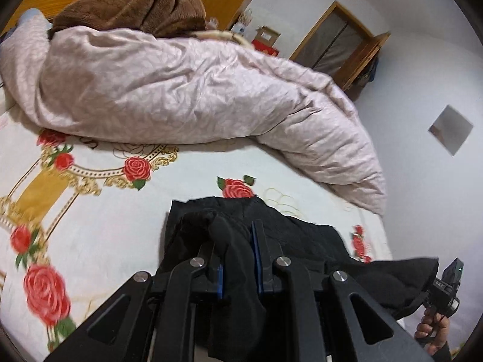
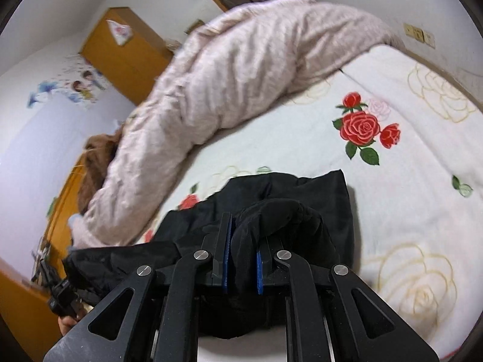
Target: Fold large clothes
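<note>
Both claws — left gripper (image 1: 237, 259) and right gripper (image 2: 243, 259) — were clamped on the black quilted fabric garment (image 2: 289, 193), half-lifted near the rose-printed white bedsheet's (image 2: 407, 199) edge — mid-fold; next, probably lay it flat.

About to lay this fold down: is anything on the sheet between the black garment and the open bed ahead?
Nothing visible. Both grippers clamp the black garment; the rose sheet beside it is bare. The pink quilt lies farther back.
</note>
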Demonstrator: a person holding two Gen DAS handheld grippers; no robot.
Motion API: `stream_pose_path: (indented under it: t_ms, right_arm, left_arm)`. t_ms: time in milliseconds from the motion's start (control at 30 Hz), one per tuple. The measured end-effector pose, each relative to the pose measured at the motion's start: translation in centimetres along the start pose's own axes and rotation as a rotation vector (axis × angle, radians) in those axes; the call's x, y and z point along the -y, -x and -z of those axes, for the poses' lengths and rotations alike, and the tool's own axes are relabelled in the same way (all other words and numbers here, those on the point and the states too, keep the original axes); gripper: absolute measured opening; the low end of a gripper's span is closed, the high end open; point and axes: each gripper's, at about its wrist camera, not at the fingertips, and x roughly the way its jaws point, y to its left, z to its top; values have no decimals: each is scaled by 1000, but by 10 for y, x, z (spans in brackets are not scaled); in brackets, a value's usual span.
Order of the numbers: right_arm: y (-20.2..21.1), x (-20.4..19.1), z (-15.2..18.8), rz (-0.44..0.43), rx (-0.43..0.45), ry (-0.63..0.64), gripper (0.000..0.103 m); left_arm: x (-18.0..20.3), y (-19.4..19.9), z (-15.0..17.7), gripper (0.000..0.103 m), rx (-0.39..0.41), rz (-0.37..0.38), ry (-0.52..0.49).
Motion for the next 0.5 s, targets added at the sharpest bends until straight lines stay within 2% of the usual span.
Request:
stream_pose_path:
  t_ms: [133, 267, 367, 500]
  right_arm:
    - [-58, 15, -20, 67, -84, -32, 14]
    - [-101, 29, -27, 95, -147, -69, 18]
    - [-118, 41, -28, 84, -176, -120, 19]
    - [-121, 53, -33, 21, -200, -169, 24]
  left_arm:
    - [-9, -59, -12, 16, -71, -64, -4]
    - [-21, -109, -10, 18, -144, -120, 20]
    - [-25, -128, -8, 21, -166, -130, 42]
    - [-23, -130, -14, 23, -186, -113, 46]
